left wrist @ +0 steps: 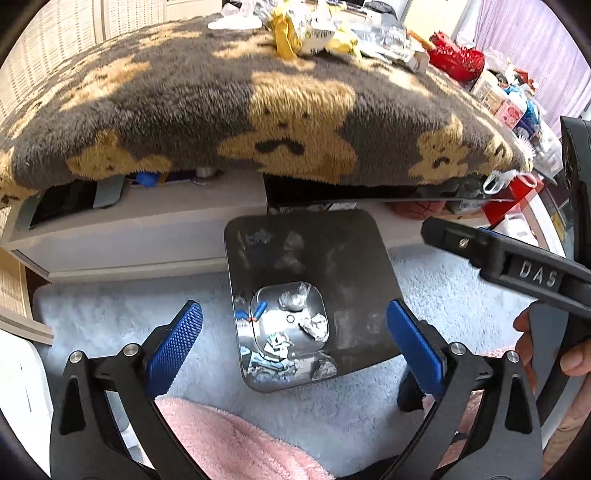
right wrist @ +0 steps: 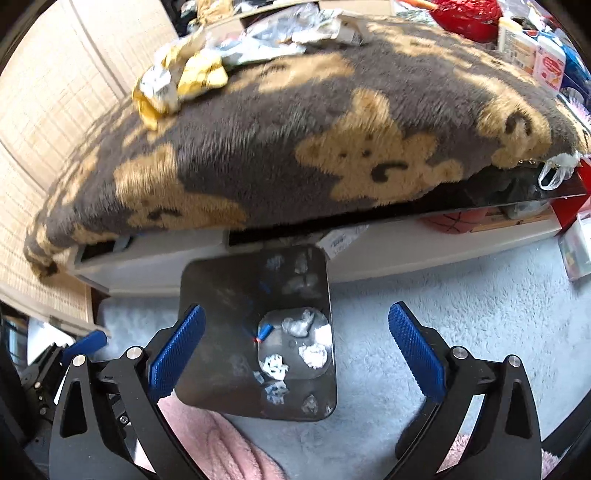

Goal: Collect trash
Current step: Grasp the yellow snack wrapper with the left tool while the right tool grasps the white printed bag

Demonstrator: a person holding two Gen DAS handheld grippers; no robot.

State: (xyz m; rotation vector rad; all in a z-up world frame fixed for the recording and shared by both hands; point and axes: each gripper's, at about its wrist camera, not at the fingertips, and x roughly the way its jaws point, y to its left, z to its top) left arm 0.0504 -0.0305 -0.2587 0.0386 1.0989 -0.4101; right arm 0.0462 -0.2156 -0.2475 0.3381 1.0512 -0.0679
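Note:
A black square trash bin (left wrist: 354, 258) (right wrist: 221, 295) stands on the pale blue rug below the table edge. Crumpled wrappers (left wrist: 314, 325) (right wrist: 314, 354) and a small blue piece (left wrist: 258, 309) (right wrist: 265, 331) lie at its bottom. My left gripper (left wrist: 295, 343) is open and empty above the bin. My right gripper (right wrist: 297, 350) is open and empty above the bin; it also shows in the left wrist view (left wrist: 517, 266) at the right. More trash, yellow-white wrappers (left wrist: 314, 31) (right wrist: 177, 79) and clear plastic (right wrist: 273, 37), lies at the far side of the bear-pattern blanket (left wrist: 258, 110) (right wrist: 332, 140).
A red bowl (left wrist: 458, 59) (right wrist: 469, 14) and small cartons (left wrist: 491, 92) (right wrist: 550, 66) stand at the table's right. A white low shelf (left wrist: 147, 229) lies under the table, with a basketball (right wrist: 454, 221). A pink fleece (left wrist: 240, 443) (right wrist: 207, 443) is below the grippers.

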